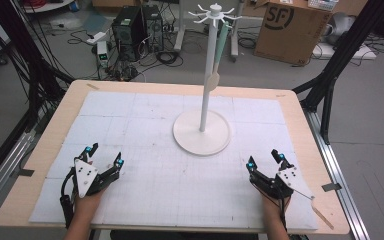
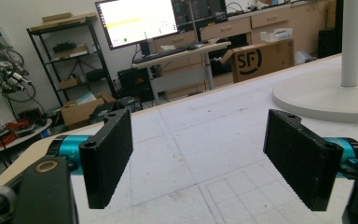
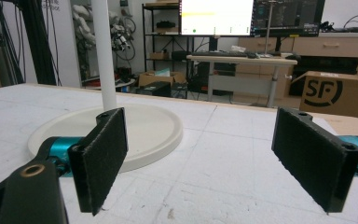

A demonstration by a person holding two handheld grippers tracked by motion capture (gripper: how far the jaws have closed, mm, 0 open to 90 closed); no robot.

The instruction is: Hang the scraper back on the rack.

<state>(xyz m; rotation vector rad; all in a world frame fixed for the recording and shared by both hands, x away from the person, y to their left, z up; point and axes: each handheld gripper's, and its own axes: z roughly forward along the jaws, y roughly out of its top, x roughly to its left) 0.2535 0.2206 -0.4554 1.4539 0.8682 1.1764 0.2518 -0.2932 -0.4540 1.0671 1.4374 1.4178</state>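
White hook stand [image 1: 202,131], round base and tall pole, at the mat's 12 o'clock; a pale green utensil [image 1: 221,37] hangs from its top. Nothing handled yet, apparently. Left gripper [image 1: 103,156] at 8 o'clock, right gripper [image 1: 265,160] at 4 o'clock: jaws wide, empty.

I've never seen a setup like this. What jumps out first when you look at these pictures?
The tall white stand rises from a round base at the middle of the table, with hooks at its top and a pale green utensil hanging from one. Nearer the person, the left hand-held gripper and the right hand-held gripper sit low over the white mat, jaws wide apart and empty.
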